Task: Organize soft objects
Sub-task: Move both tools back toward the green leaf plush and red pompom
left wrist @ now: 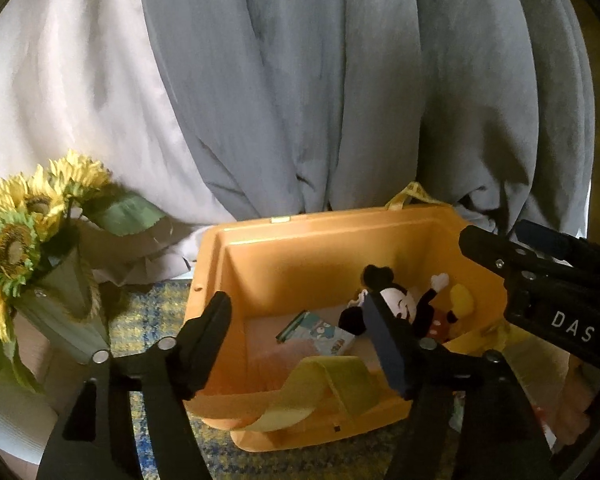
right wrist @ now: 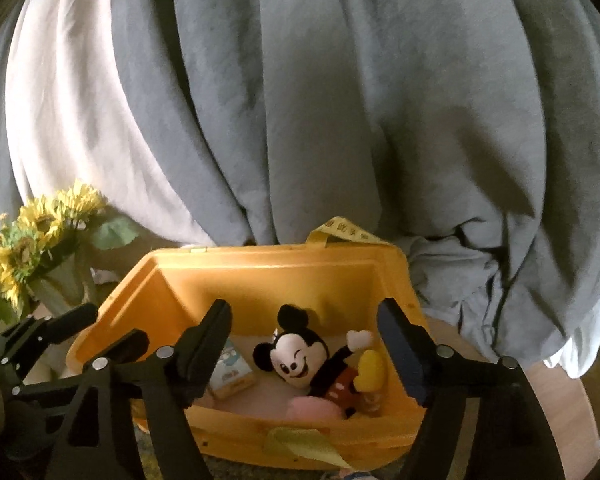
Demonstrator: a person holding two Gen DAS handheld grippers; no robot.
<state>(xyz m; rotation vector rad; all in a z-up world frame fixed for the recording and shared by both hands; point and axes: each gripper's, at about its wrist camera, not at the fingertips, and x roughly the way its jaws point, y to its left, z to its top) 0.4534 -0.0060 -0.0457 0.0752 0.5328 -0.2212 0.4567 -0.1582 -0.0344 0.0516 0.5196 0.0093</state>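
An orange plastic bin (left wrist: 284, 256) (right wrist: 260, 276) stands on a patterned rug. Inside lie a Mickey Mouse plush (left wrist: 404, 308) (right wrist: 300, 360), a small printed packet (left wrist: 328, 336) (right wrist: 230, 372), a yellow soft piece (left wrist: 462, 298) (right wrist: 370, 368) and something pink (right wrist: 312, 406). My left gripper (left wrist: 300, 348) is open and empty over the bin's near rim. My right gripper (right wrist: 304, 352) is open and empty, above the plush; it also shows at the right of the left wrist view (left wrist: 548, 280).
Grey and white curtains (left wrist: 300, 80) hang behind the bin. A vase of sunflowers (left wrist: 24, 232) (right wrist: 32, 240) stands to the left. Yellow straps (left wrist: 328, 384) (right wrist: 340, 228) hang on the bin's rims. A wooden surface (right wrist: 556, 408) lies at right.
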